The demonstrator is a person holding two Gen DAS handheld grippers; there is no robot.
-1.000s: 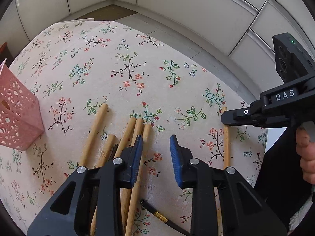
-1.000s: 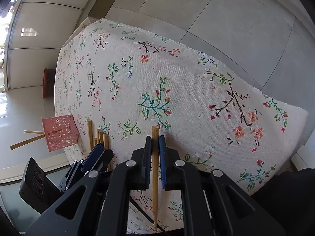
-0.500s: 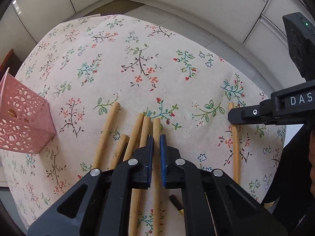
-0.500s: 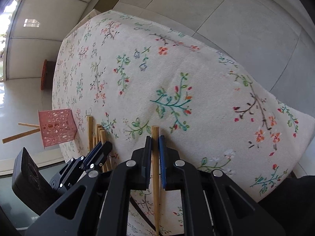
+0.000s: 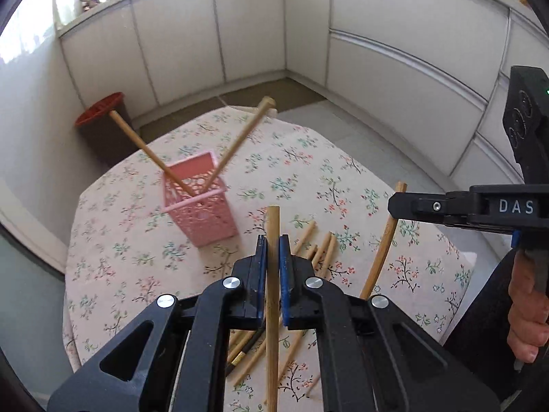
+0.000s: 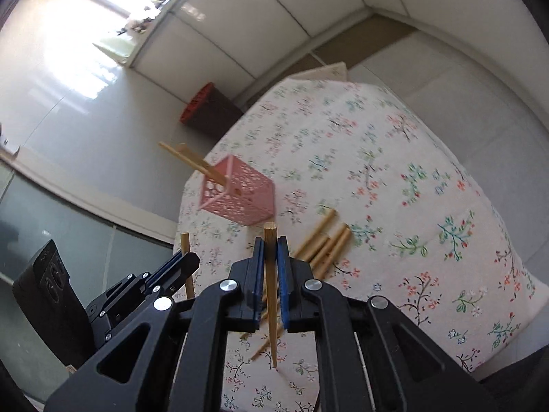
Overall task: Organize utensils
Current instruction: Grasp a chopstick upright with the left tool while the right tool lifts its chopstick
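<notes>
A: Nearest the left wrist camera, the left hand-held gripper [image 5: 270,252] is pinched narrow on a wooden chopstick [image 5: 272,295], its blue pads [image 5: 261,264] pressing both sides. The stick runs up between them, its blunt end above the tips.

B: And the other side?

A: The right hand-held gripper [image 6: 271,255] is clamped the same way on a second chopstick [image 6: 271,274], which hangs with its thin end down over the flowered cloth [image 6: 394,178]. In the left view that gripper comes in from the right edge, marked DAS, with a person's hand [image 5: 526,312] on its handle and the stick tilted below its tip.

B: Where is the rest of the task's stuff?

A: Just beyond and below the grippers, a loose bunch of chopsticks [image 5: 319,249] lies on the counter [image 5: 113,250], fanned out and partly touching; a dark stick with a gold band [image 5: 240,355] lies among them. Farther back stands a pink cutout holder [image 5: 200,207], upright on the cloth, apart from the loose bunch. Two chopsticks [image 5: 240,142] stand in it, leaning outward in a V.

B: Past the counter?

A: A dark bin with a red lid [image 5: 101,115] on the floor by the white wall panels, with a bright window above them
</notes>
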